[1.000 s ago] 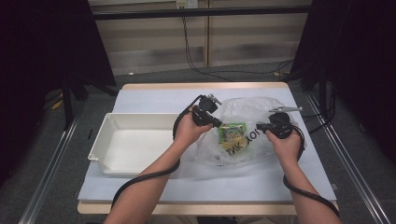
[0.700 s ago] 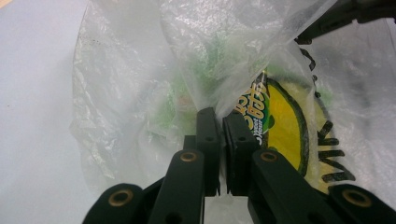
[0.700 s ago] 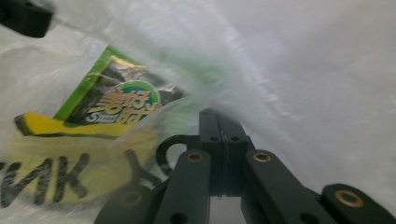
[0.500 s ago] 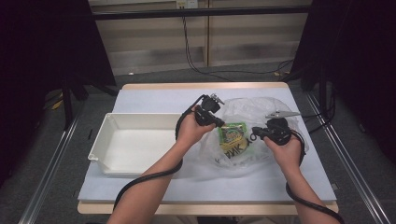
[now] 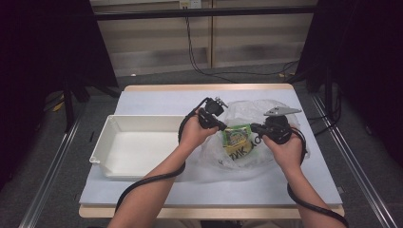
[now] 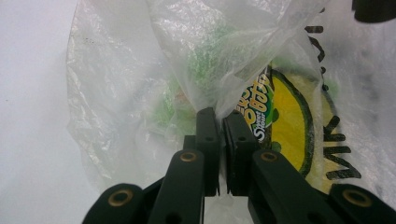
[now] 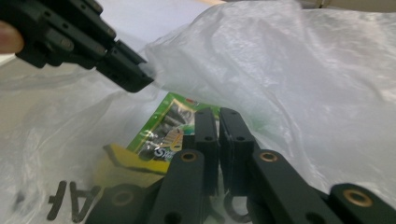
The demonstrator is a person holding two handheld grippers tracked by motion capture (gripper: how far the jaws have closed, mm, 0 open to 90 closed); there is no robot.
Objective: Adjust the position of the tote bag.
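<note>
Plastic bag (image 5: 247, 142) edge pinched in left gripper (image 6: 223, 122) jaws; right gripper (image 7: 218, 122) jaws closed, snack packet (image 7: 163, 133) just beyond.

Snack packet (image 5: 236, 136) inside bag (image 5: 247, 111), right of tray (image 5: 138, 123)

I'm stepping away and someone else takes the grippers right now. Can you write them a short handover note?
Left gripper: shut on the plastic bag, pinching its film at the mouth.
Right gripper: jaws together, also pinching the bag's film, at the mouth's other side.
Green and yellow packet: inside the bag, on the table.
White tray: left of the bag, nothing in it.
Done: bag gripped on both sides.
Left, likely: spread the mouth, get the packet out, perhaps into the tray.
</note>
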